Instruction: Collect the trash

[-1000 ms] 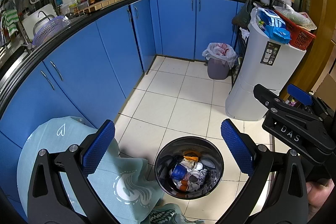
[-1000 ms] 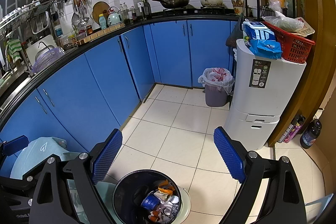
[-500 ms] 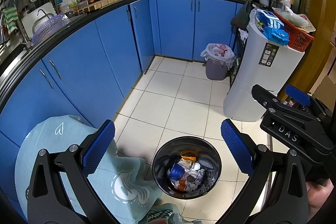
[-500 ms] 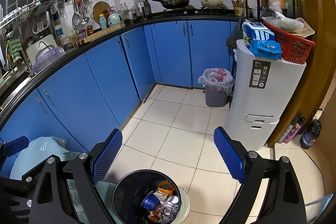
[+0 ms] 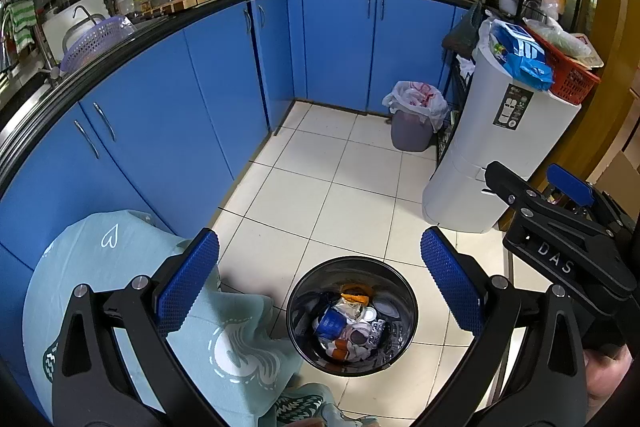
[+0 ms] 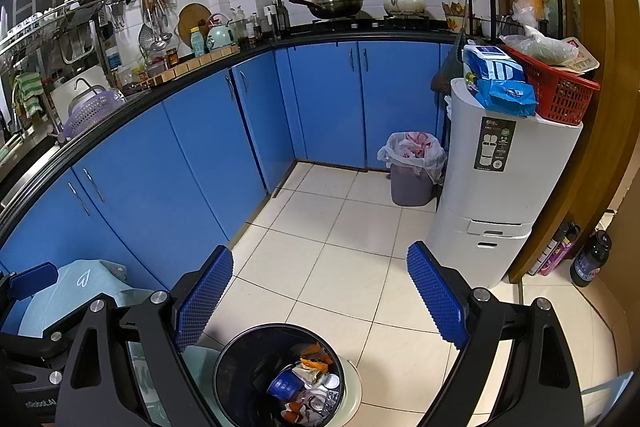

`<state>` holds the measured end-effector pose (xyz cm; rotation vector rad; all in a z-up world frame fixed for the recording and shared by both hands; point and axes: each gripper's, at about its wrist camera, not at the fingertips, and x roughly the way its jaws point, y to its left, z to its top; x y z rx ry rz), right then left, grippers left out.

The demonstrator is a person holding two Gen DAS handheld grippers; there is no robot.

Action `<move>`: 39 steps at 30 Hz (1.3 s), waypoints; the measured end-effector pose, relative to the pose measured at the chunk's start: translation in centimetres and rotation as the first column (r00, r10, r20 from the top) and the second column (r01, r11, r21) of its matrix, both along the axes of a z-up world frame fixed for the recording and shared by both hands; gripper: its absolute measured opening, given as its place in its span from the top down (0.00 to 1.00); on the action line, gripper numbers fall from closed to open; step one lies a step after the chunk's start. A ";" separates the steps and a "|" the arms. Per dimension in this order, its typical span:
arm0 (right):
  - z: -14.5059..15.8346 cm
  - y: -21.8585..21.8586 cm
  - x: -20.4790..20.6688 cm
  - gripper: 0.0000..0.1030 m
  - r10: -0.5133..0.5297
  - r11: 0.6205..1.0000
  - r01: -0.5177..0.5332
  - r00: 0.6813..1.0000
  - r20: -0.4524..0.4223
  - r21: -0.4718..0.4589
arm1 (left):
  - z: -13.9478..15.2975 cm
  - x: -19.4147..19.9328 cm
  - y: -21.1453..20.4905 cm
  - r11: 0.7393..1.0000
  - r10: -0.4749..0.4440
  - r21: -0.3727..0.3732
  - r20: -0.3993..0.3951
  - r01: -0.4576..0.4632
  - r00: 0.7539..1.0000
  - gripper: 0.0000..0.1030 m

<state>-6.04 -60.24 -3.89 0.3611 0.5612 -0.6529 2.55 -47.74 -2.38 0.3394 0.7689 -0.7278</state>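
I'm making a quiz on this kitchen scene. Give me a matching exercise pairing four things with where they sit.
Things:
1. black bin
2. lined bin
3. red basket
4. wok

Places:
A. on the stove
B. atop the white unit
C. floor, by the blue cabinets
D. below the open left tongs and right tongs

Pairs: 1-D, 2-C, 3-B, 4-A

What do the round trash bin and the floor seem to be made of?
Round trash bin: probably polished metal, since its inner wall gives mirror-like reflections. Floor: glossy cream ceramic tile, judging by its dark grout lines and soft glare.
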 end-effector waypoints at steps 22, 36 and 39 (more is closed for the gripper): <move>0.3 0.0 0.2 0.16 0.008 1.000 -0.008 1.000 0.001 -0.004 | 0.1 0.7 1.2 1.000 0.017 0.014 -0.033 -0.016 0.999 0.03; 0.4 -0.1 0.0 0.16 0.010 1.000 -0.010 1.000 -0.001 -0.009 | 0.4 0.8 1.5 1.000 0.024 0.012 -0.029 -0.023 0.999 0.03; 0.4 -0.1 0.1 0.16 0.010 1.000 -0.010 1.000 -0.001 -0.009 | 0.3 0.8 1.6 1.000 0.024 0.012 -0.030 -0.023 0.999 0.03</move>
